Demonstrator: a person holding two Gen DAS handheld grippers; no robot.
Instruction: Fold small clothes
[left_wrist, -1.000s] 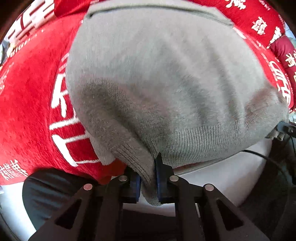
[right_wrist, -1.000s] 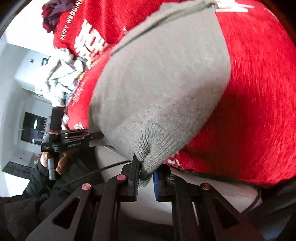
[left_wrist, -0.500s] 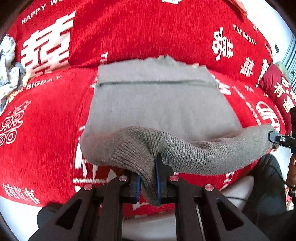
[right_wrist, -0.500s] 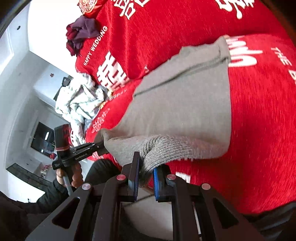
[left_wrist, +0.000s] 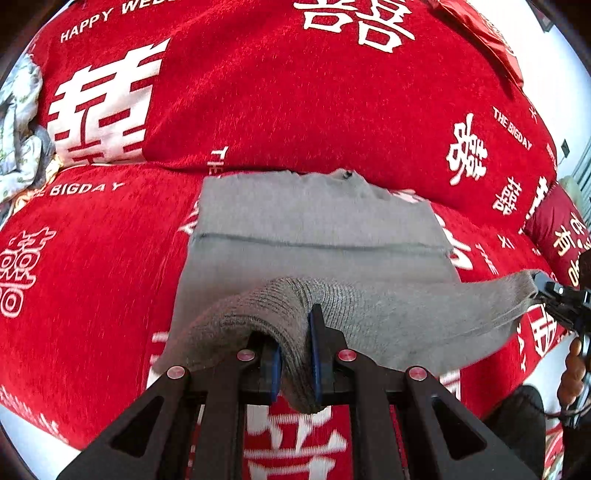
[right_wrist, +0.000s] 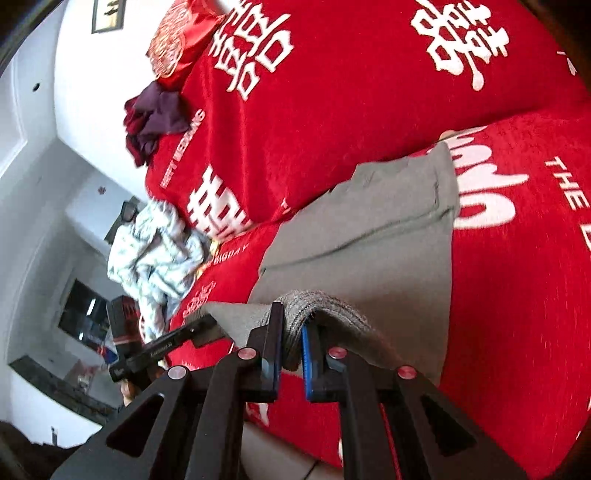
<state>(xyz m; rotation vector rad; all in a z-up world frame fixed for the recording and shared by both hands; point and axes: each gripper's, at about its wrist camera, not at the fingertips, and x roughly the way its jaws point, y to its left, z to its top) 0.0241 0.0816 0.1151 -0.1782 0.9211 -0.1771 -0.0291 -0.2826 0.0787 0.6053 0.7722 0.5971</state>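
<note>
A grey knit sweater (left_wrist: 314, 229) lies flat on a red sofa cover, its far part against the backrest. My left gripper (left_wrist: 295, 350) is shut on the ribbed hem at the near left corner and holds it lifted above the seat. My right gripper (right_wrist: 291, 347) is shut on the other hem corner; it also shows at the right edge of the left wrist view (left_wrist: 550, 291). The hem hangs stretched between the two grippers. The sweater (right_wrist: 373, 254) also shows in the right wrist view, and the left gripper (right_wrist: 199, 328) shows there at the left.
The red sofa cover (left_wrist: 110, 277) with white lettering spans the seat and backrest. A pale crumpled garment pile (right_wrist: 155, 254) lies at the sofa's left end. A dark purple garment (right_wrist: 155, 118) and a red cushion (right_wrist: 177, 40) sit on the backrest.
Both grippers have carried the hem up and forward over the sweater. The sweater has dropped from close to the cameras to lying flat on the seat.
</note>
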